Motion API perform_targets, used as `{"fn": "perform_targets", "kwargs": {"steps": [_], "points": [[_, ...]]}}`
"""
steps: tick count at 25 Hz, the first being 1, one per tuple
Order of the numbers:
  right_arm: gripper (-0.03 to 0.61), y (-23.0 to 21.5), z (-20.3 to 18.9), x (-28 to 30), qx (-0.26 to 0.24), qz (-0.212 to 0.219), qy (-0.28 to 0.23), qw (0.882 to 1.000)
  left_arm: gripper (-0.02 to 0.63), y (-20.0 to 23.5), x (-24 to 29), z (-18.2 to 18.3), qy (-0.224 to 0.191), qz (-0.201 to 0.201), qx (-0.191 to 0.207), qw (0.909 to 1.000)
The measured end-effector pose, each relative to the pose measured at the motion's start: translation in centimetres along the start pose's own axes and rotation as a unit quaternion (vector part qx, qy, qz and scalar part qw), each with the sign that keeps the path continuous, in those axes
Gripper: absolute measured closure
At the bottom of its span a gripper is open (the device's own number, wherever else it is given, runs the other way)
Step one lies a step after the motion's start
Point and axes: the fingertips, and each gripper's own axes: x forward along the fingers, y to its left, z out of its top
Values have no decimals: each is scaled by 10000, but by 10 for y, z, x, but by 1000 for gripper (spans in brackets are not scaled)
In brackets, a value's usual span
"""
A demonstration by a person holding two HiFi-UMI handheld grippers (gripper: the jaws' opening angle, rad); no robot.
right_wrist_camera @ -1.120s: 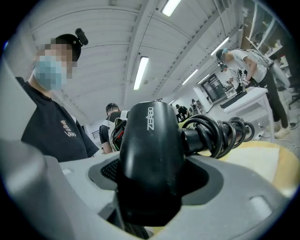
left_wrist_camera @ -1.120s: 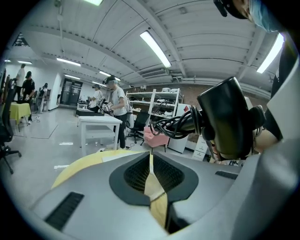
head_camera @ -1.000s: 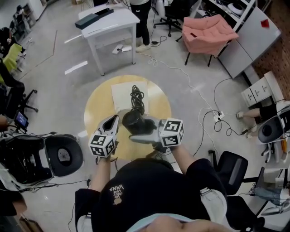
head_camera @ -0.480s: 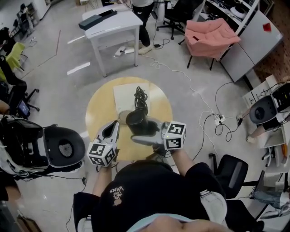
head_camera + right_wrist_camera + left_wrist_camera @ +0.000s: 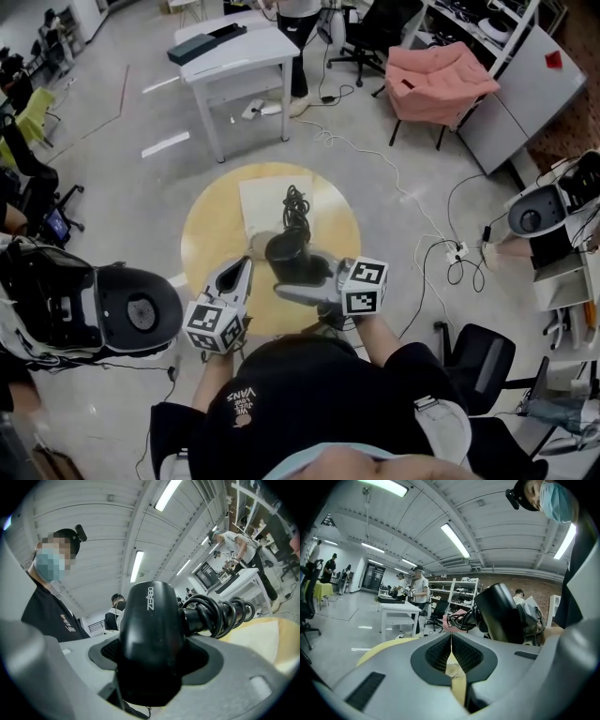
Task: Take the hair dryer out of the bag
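Hair dryer (image 5: pixel 291 255) gripped in level right tongs (image 5: pixel 286 286) over round table (image 5: pixel 211 225), left tongs (image 5: pixel 244 265) closed alongside

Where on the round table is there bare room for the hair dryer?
Bare top lies left of the white bag, out to the round table's rim, and right of it. The near edge is crowded by the left gripper and the right gripper holding the hair dryer.

One hair dryer (image 5: pixel 287 255), perhaps one bag (image 5: pixel 262 200)
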Motion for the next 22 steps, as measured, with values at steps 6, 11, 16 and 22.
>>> {"fn": "perform_targets", "kwargs": {"steps": [6, 11, 16, 22], "points": [[225, 6, -6, 2, 61, 20, 107, 9999, 598, -1, -9, 0, -10, 41, 12, 10000], [225, 8, -8, 6, 84, 131, 153, 9998, 598, 0, -8, 1, -10, 13, 28, 10000], [225, 5, -5, 7, 89, 158, 142, 9997, 598, -1, -2, 4, 14, -12, 76, 10000], [225, 3, -6, 6, 105, 130, 119, 9998, 598, -3, -2, 2, 20, -43, 33, 10000]]}}
